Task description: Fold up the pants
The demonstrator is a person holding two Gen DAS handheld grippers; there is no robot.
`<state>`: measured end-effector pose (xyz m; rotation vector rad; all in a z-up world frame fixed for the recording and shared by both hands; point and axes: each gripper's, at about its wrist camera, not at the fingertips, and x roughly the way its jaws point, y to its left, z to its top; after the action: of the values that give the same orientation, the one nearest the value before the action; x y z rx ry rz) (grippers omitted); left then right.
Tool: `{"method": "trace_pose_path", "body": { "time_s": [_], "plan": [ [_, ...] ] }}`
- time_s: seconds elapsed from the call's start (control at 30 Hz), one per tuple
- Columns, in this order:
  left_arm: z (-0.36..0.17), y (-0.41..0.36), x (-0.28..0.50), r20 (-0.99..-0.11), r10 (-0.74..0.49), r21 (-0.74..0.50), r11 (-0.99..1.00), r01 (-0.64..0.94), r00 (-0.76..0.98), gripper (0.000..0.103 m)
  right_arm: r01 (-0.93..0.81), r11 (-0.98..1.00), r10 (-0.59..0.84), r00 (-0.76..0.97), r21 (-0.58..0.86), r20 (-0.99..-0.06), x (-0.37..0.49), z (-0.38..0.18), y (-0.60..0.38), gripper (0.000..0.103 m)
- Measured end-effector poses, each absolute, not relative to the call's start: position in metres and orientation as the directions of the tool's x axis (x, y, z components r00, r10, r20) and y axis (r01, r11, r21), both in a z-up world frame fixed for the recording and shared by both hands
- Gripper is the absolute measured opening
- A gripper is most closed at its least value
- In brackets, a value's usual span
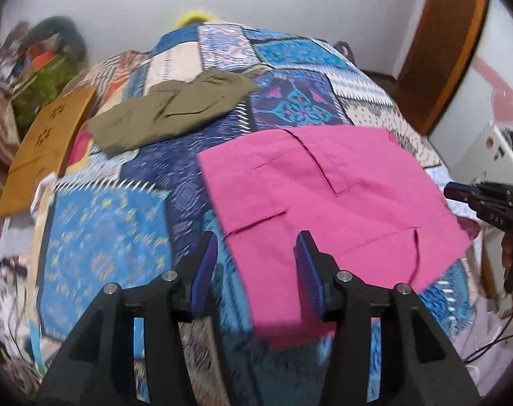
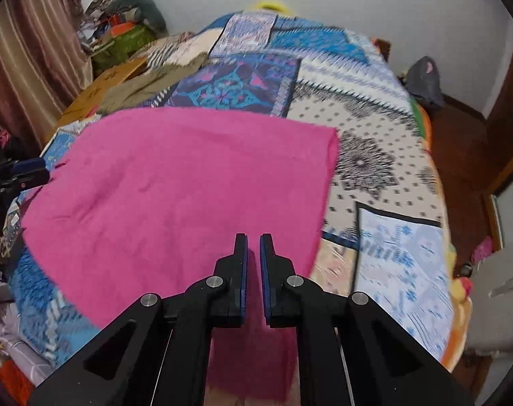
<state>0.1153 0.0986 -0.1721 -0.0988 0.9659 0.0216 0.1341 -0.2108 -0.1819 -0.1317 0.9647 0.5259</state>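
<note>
Pink pants (image 1: 327, 199) lie flat on the patterned bed quilt (image 1: 114, 237); pockets and seams show in the left wrist view. My left gripper (image 1: 258, 247) is open above the pants' near left edge, holding nothing. In the right wrist view the pink pants (image 2: 175, 189) spread ahead and hang down under the fingers. My right gripper (image 2: 253, 250) is nearly closed, with pink cloth in the narrow gap between its pads. The right gripper also shows at the right edge of the left wrist view (image 1: 459, 193), and the left gripper shows at the left edge of the right wrist view (image 2: 36, 169).
Folded olive pants (image 1: 175, 108) lie farther back on the quilt, beside a mustard-yellow folded cloth (image 1: 43, 149). A pile of clothes (image 1: 43, 64) sits at the far left by a curtain (image 2: 26, 54). A wooden door frame (image 1: 439, 50) stands right.
</note>
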Motion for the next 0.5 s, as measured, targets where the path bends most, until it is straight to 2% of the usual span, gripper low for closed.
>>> {"method": "trace_pose_path", "body": {
  "time_s": [0.07, 0.13, 0.23, 0.33, 0.5],
  "plan": [
    [-0.165, 0.104, 0.102, -0.811, -0.039, -0.106, 0.991, -0.082, 0.584, 0.06, -0.481, 0.867, 0.385, 0.485, 0.128, -0.785, 0.125, -0.169, -0.211, 0.014],
    [-0.16, 0.108, 0.091, -0.802, -0.056, -0.138, 0.986, -0.094, 0.595, 0.069, -0.487, 0.865, 0.403, 0.528, 0.123, -0.747, 0.111, -0.155, -0.206, 0.029],
    [-0.161, 0.108, 0.076, -0.801, -0.098, -0.195, 0.975, -0.103, 0.59, 0.072, -0.507, 0.857, 0.418, 0.577, 0.093, -0.701, 0.095, -0.143, -0.195, 0.042],
    [-0.167, 0.103, 0.067, -0.811, -0.149, -0.253, 0.961, -0.109, 0.566, 0.072, -0.52, 0.851, 0.421, 0.589, 0.075, -0.69, 0.083, -0.143, -0.181, 0.043],
    [-0.182, 0.091, 0.058, -0.821, -0.231, -0.332, 0.937, -0.108, 0.523, 0.072, -0.538, 0.834, 0.454, 0.541, 0.123, -0.708, 0.08, -0.162, -0.164, 0.043]
  ]
}}
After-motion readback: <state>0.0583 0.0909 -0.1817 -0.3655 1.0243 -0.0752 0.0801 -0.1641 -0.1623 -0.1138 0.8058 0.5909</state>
